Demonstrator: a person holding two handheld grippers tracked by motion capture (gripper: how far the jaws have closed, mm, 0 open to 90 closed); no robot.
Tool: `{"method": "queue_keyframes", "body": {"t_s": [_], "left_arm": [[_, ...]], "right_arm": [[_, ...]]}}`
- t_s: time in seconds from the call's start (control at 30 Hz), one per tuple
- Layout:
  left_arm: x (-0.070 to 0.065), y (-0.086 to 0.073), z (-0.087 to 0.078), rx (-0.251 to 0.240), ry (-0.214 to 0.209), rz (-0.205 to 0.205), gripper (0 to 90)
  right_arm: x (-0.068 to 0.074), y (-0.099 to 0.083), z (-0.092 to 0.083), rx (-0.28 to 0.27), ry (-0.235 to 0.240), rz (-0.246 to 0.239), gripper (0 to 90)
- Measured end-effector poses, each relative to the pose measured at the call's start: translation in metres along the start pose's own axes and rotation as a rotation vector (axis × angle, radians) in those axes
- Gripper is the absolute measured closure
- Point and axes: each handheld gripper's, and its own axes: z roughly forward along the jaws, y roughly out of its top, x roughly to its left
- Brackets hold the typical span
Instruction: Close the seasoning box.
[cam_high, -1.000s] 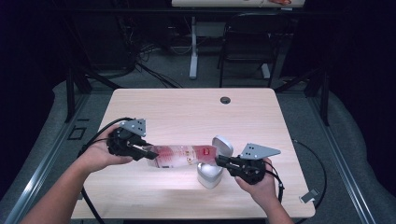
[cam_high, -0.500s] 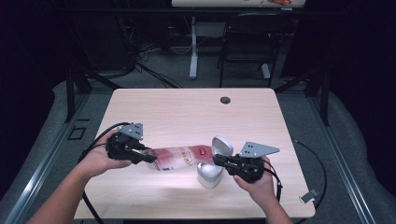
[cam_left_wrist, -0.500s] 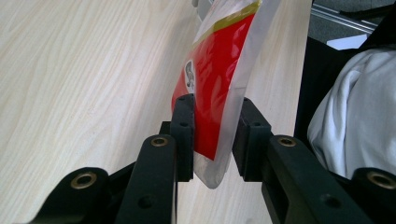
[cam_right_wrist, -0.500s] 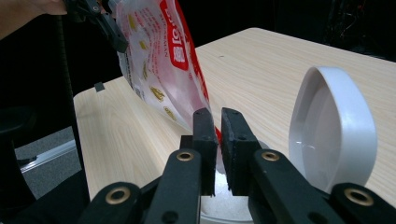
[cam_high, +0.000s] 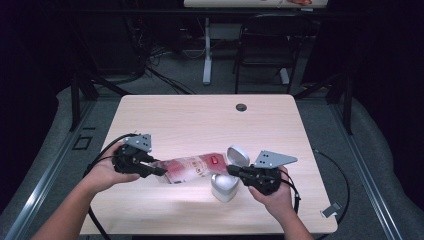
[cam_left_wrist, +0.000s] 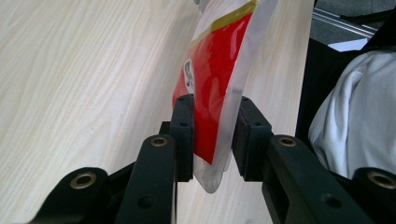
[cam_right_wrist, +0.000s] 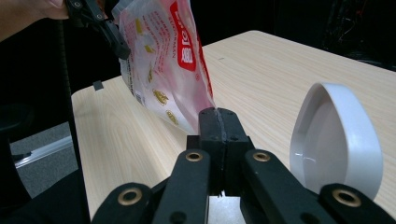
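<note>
Above the bench (cam_high: 200, 120) | left claw (cam_high: 159, 171) clamps pouch (cam_high: 190, 167) end | right claw (cam_high: 231, 170) just pinched together on other end | white box (cam_high: 225, 186) beside

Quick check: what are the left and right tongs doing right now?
Left tongs: closed on the bottom edge of the red snack pouch.
Right tongs: have just been closing, now shut on the pouch's other edge.
</note>
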Motion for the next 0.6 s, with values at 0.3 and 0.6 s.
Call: {"method": "queue_keyframes", "body": {"t_s": [0.3,0.6], "left_arm": [[-0.001,0.000,-0.002,0.008,0.008,0.002,72.3],[-0.002,-0.002,0.005,0.015,0.006,0.000,72.1]], "right_arm": [[0.002,0.011,-0.001,-0.004,-0.011,-0.030,90.0],[0.004,0.026,-0.004,0.010,-0.039,-0.076,90.0]]}}
